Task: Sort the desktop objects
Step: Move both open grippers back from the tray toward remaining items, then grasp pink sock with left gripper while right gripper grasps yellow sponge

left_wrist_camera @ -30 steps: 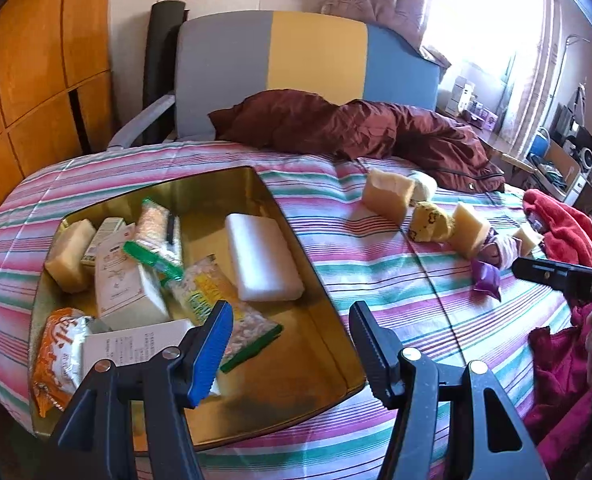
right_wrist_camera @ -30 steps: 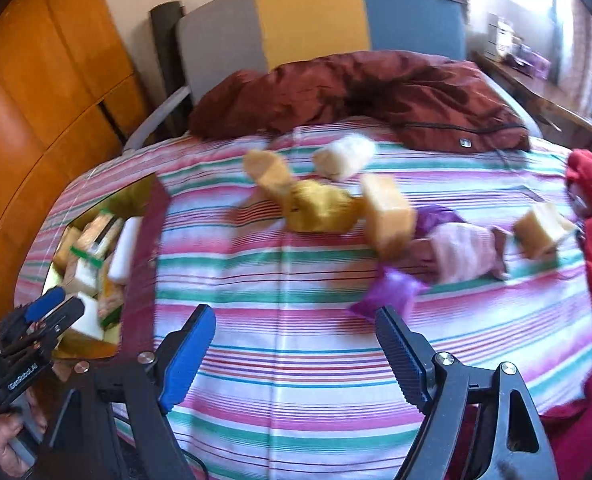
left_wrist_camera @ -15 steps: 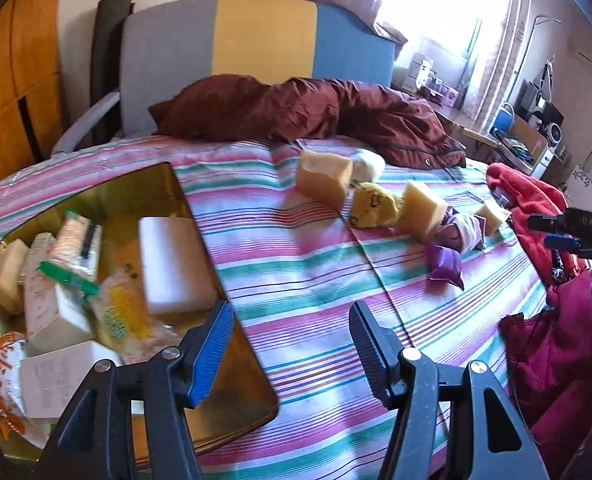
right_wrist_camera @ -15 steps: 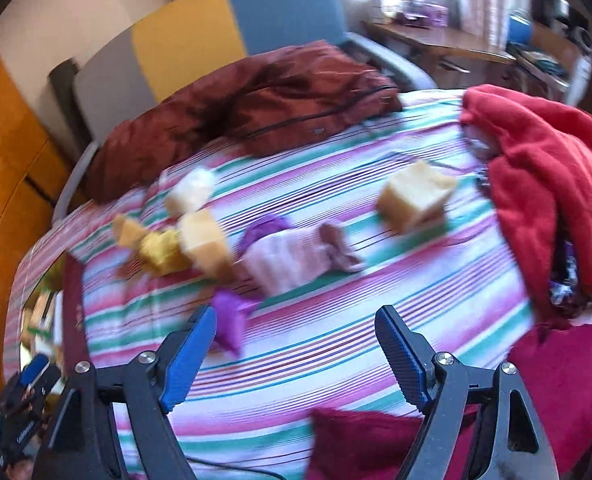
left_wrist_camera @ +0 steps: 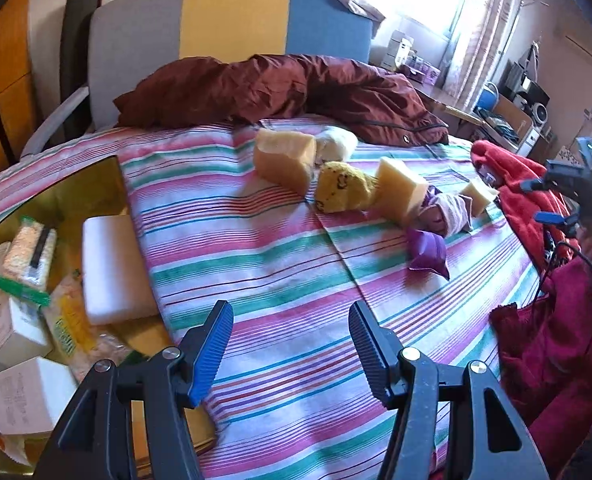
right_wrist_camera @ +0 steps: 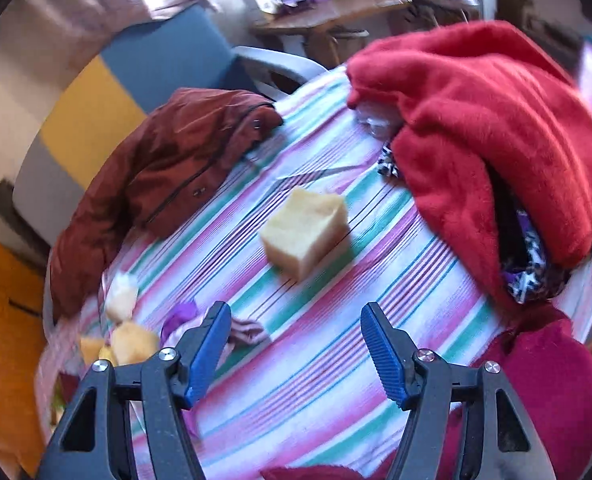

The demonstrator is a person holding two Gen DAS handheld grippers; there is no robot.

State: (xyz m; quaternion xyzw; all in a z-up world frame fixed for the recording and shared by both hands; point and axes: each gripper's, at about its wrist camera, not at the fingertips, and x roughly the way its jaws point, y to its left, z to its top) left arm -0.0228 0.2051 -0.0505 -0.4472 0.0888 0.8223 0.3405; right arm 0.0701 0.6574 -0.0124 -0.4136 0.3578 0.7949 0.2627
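my left claw (left_wrist_camera: pixel 288 344) hangs above the striped cloth (left_wrist_camera: pixel 280 264) with its jaws spread apart and nothing between them. down to its left sits the gold tray (left_wrist_camera: pixel 108 184), its rim running along the cloth edge. inside the tray lie a white foam block (left_wrist_camera: pixel 112 268), a couple of pale cartons (left_wrist_camera: pixel 24 396), and crinkly snack packets (left_wrist_camera: pixel 28 252), all crowded together and touching. further out on the cloth i see a loose row of things: a big tan sponge chunk (left_wrist_camera: pixel 284 156), a whitish lump (left_wrist_camera: pixel 335 142) just behind it, a yellow stuffed piece (left_wrist_camera: pixel 341 188), another tan sponge wedge (left_wrist_camera: pixel 401 188), a pink-and-purple bundle (left_wrist_camera: pixel 445 214), and a small purple pouch (left_wrist_camera: pixel 427 248) lying a little nearer to me. a brown jacket (left_wrist_camera: pixel 280 88) is heaped at the far side.

my right claw (right_wrist_camera: pixel 296 354) is also gaping wide and empty, hovering over the cloth. straight ahead of it, lying alone, is a tan sponge cube (right_wrist_camera: pixel 305 230), clear of both fingers. a red fleece blanket (right_wrist_camera: pixel 483 120) is piled to its right, near the cube but not touching it. the rest of the row shows blurred at lower left
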